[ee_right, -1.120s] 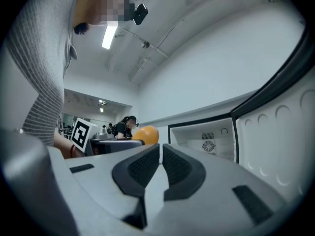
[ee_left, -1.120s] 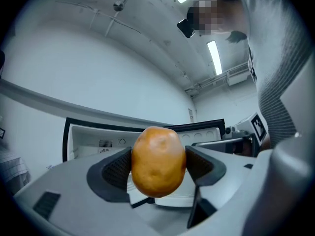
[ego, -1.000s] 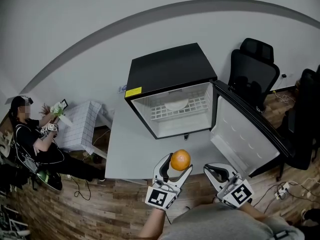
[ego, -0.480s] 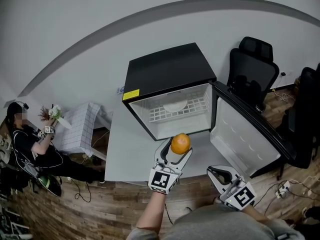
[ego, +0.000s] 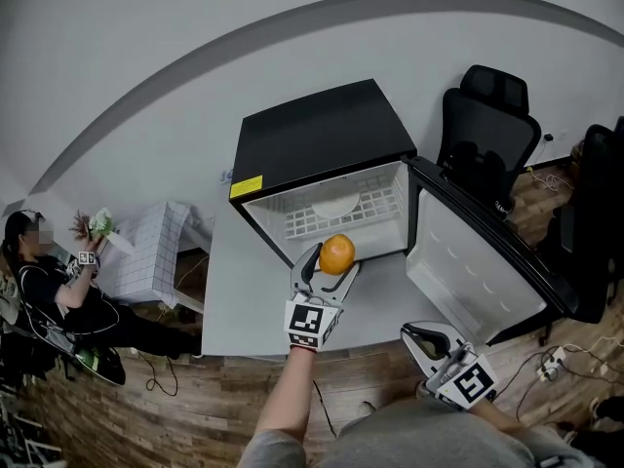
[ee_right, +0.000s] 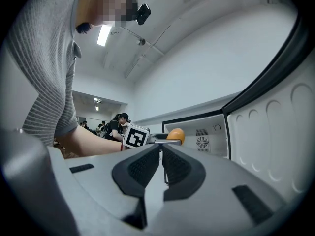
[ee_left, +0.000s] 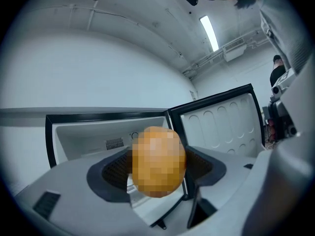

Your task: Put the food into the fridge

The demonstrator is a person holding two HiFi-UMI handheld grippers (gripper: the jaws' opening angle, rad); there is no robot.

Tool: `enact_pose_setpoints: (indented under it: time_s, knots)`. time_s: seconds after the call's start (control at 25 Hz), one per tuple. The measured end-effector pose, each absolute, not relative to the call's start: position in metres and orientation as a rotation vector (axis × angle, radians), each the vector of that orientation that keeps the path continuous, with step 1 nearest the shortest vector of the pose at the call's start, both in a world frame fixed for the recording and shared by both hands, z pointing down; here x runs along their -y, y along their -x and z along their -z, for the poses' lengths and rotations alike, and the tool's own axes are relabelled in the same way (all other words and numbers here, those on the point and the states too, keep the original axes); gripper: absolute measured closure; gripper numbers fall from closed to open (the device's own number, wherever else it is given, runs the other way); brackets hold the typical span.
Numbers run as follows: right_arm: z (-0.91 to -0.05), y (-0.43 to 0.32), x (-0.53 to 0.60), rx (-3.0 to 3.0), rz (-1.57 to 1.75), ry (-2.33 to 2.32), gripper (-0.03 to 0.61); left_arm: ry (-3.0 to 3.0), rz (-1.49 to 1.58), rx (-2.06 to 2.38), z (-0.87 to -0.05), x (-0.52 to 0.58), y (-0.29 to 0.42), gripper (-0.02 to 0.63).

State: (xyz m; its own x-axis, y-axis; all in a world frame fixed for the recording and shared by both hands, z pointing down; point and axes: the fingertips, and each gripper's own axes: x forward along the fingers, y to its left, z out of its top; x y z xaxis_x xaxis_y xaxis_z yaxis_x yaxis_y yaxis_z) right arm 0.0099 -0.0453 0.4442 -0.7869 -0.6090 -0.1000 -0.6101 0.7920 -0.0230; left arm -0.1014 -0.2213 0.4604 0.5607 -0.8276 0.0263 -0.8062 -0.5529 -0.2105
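Orange [ego: 337, 252] clamped in left gripper [ego: 331, 260] | apparently at open fridge [ego: 322, 139] mouth, 12 o'clock | right gripper [ego: 419, 335] at 5 o'clock, jaws together, empty

Shows right gripper [ee_right: 161, 150] with jaws drawn together, nothing between. Beyond, shows orange [ee_right: 175, 133] clamped in left gripper [ee_right: 166, 141], just before open fridge [ee_right: 209, 126]. Places fridge door [ee_right: 275, 136] wide at right.

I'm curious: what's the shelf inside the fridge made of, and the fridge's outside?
The shelf looks like white coated wire: thin crossing bars with gaps. The fridge looks smooth, black and slightly shiny outside, maybe painted metal or plastic.
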Motion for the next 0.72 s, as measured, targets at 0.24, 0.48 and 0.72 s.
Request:
enact_pose_setpoints:
  time_s: [0.24,0.48,0.72]
  knots:
    - [-0.459,-0.009,0.07,-2.907,0.002,1.038,0.565,2.621,0.207,-1.409,-0.47,0.244,0.108,0.261]
    - [-0.467,0.006,0.104,-2.936,-0.008,0.981,0.565,2.636,0.232,-1.432,-0.483,0.268,0.108,0.261]
    - [-0.477,0.017,0.136,-2.944,0.016,0.99,0.565,2.626,0.307,-1.489,-0.501,0.292,0.114,0.261]
